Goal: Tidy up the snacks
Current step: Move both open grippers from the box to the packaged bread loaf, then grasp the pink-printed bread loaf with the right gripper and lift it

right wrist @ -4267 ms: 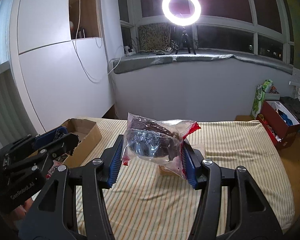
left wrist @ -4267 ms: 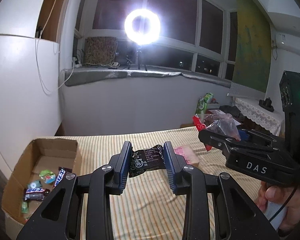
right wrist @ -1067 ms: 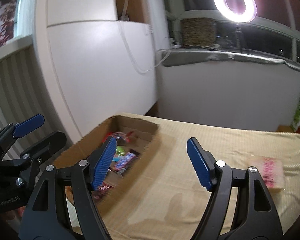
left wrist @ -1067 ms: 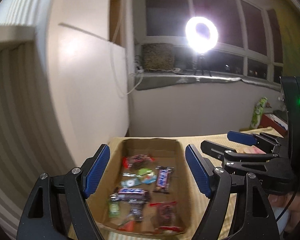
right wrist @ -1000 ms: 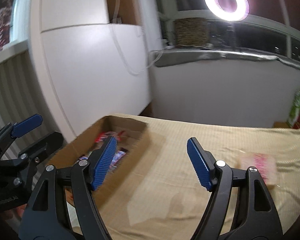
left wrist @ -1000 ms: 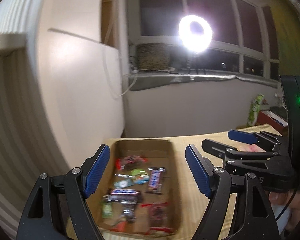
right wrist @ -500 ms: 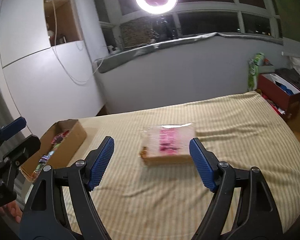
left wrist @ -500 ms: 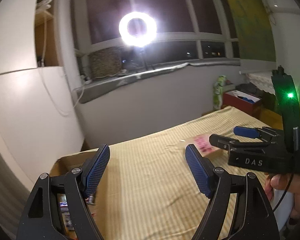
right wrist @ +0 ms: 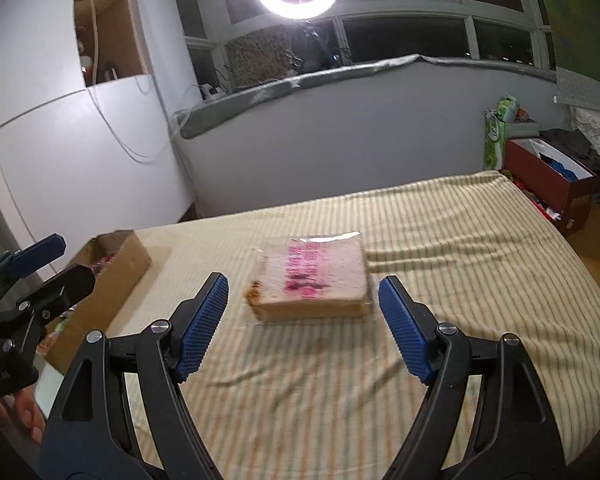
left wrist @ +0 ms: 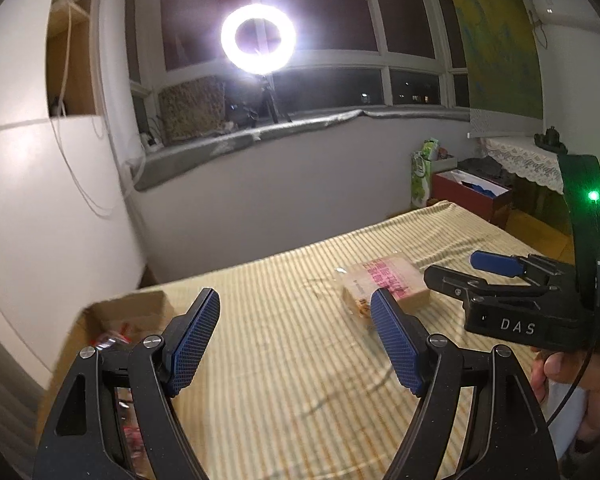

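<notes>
A: Going left to right: the cardboard box (right wrist: 116,268) sits at the left edge of the striped bed (right wrist: 460,240), snacks already inside. The left gripper (left wrist: 296,344) hangs beside it, jaws apart, nothing between them.

B: And the wrapped cake (right wrist: 312,280)?

A: Mid-bed, well apart from the box. The right gripper (right wrist: 302,328) is lined up just short of it, jaws wide and empty.

B: So I'd judge the pickup comes next. Straddle the short sides, go low, and close gently, since the wrapper looks slippery and the cake soft.

A: The right wrist view shows the whole pack framed between the pads. The left view shows the right gripper from the side, with the person's hand (left wrist: 560,372) holding it.
</notes>
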{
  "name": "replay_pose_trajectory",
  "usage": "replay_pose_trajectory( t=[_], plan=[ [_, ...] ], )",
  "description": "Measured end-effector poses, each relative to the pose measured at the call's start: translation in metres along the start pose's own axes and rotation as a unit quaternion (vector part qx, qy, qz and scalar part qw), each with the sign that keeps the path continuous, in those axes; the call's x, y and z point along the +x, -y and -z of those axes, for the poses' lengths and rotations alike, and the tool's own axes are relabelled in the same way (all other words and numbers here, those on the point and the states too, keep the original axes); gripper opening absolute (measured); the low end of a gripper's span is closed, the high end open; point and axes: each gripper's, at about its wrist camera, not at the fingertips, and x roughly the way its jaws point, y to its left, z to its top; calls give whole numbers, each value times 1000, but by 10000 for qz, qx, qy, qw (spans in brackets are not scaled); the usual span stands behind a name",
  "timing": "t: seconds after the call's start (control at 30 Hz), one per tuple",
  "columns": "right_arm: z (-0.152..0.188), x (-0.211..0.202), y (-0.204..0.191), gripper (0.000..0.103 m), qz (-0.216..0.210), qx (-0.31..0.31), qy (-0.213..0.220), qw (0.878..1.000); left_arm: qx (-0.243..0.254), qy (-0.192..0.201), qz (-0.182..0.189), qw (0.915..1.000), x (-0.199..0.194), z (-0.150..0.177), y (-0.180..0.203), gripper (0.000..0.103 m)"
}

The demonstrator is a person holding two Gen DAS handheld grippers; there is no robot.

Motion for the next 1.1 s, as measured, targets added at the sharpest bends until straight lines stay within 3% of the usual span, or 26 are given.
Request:
replay_pose_trajectory(
  t=[0.17, 0.27, 0.5, 0.83, 0.93, 1.0, 1.1],
  plan=[
    [-1, 34, 29, 86, 89, 204, -427, 9988, -315, -413, 411, 9978, 36, -1, 5, 78],
    [-2, 54, 42, 87, -27, 325, -624, 9975, -680, -768, 723, 9921, 69, -2, 3, 78],
    [-5, 87, 50, 87, -380, 429, -945, 9939, -1622, -1621, 1208, 9658, 147, -2, -4, 78],
    [-5, 114, 52, 87, -557, 423, -1353, 9883, -1780, -2086, 1536, 9493, 184, 4, 13, 78],
    [-5, 116, 47, 71, -771, 309, -1373, 9870, -1834, -1964, 1674, 9486, 188, 9, 15, 77],
    [-4, 115, 46, 68, -770, 270, -1347, 9875, -1939, -1902, 1928, 9429, 190, 12, 14, 69],
    [-3, 114, 43, 68, -746, 241, -1333, 9880, -1910, -1834, 1899, 9454, 188, 11, 14, 68]
  ],
)
